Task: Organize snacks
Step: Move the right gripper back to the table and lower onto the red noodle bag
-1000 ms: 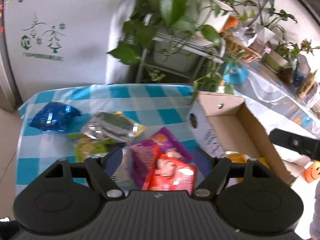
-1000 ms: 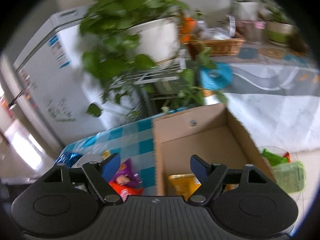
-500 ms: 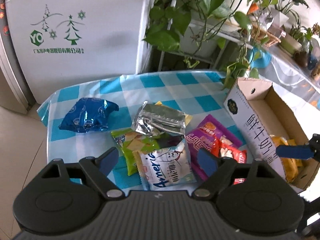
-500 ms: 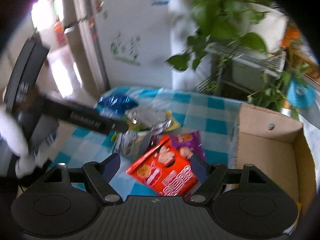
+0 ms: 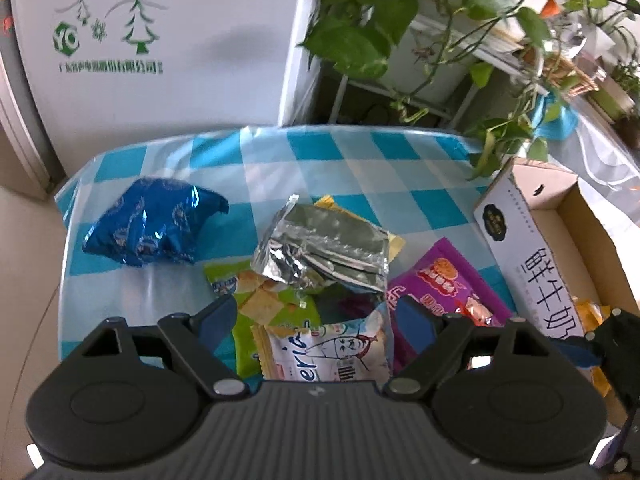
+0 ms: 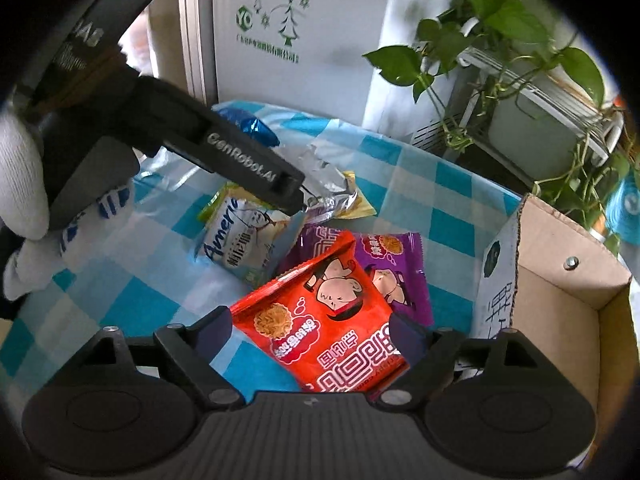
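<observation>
Going from left to right in the left wrist view, the blue foil bag [image 5: 154, 226] is lying at the left of the checked tablecloth [image 5: 360, 160], the silver packet [image 5: 322, 254] is sitting at centre, and the purple packet [image 5: 444, 284] is lying beside the cardboard box [image 5: 520, 240] at the right edge. The left gripper [image 5: 316, 312] is spreading wide with nothing pressed between its pads, its jaws having just been opening, and the white packet [image 5: 332, 356] is lying directly below and between the fingers, its long axis running up the frame. In the right wrist view the left gripper's arm is reaching in from the upper left, and the right gripper [image 6: 310, 330] is likewise opening wide and gripping nothing. The red packet [image 6: 328, 320] is lying between its fingers at lower centre, tilted, long axis running from upper left to lower right, overlapping the purple packet. The right hand is probably nearer the box. The gripper bodies are cutting off the lower ends of both packets, and most of the box's contents are hidden.
</observation>
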Motion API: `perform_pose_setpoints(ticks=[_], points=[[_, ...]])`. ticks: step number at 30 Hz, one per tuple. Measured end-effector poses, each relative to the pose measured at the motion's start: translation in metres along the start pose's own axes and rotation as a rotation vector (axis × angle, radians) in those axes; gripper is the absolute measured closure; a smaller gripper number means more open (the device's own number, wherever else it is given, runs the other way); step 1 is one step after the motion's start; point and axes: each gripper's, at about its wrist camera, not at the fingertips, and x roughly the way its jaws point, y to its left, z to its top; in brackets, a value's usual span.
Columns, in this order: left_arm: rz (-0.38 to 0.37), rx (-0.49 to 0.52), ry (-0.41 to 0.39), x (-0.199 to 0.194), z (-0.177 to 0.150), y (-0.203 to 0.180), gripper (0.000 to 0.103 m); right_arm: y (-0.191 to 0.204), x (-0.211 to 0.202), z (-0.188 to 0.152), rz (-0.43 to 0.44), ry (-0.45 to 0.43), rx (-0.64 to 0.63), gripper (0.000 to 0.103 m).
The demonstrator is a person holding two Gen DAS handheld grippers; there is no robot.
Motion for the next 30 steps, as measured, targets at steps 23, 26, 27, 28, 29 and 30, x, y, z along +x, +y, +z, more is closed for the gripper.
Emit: perform_pose_setpoints(ticks=[23,26,27,28,29,30], points=[[0.103,0.058,0.15,-0.002,-0.032,0.043,0.016,0.011,0.017,0.001,0.177,0.127,0.173,0.009],[0.101,0.066,0.17,-0.006,-0.039,0.053,0.016,0.008,0.016,-0.001,0.26,0.133,0.237,0.009],[0.106,0.074,0.17,-0.007,-0.042,0.055,0.015,0.01,0.014,-0.002,0.275,0.133,0.242,0.009],[0.112,0.083,0.169,-0.009,-0.044,0.057,0.015,0.013,0.013,-0.004,0.284,0.135,0.239,0.009],[0.119,0.1,0.171,-0.01,-0.047,0.058,0.015,0.017,0.011,-0.005,0.288,0.139,0.229,0.009],[0.123,0.121,0.172,-0.011,-0.05,0.059,0.015,0.022,0.01,-0.007,0.288,0.143,0.207,0.009]])
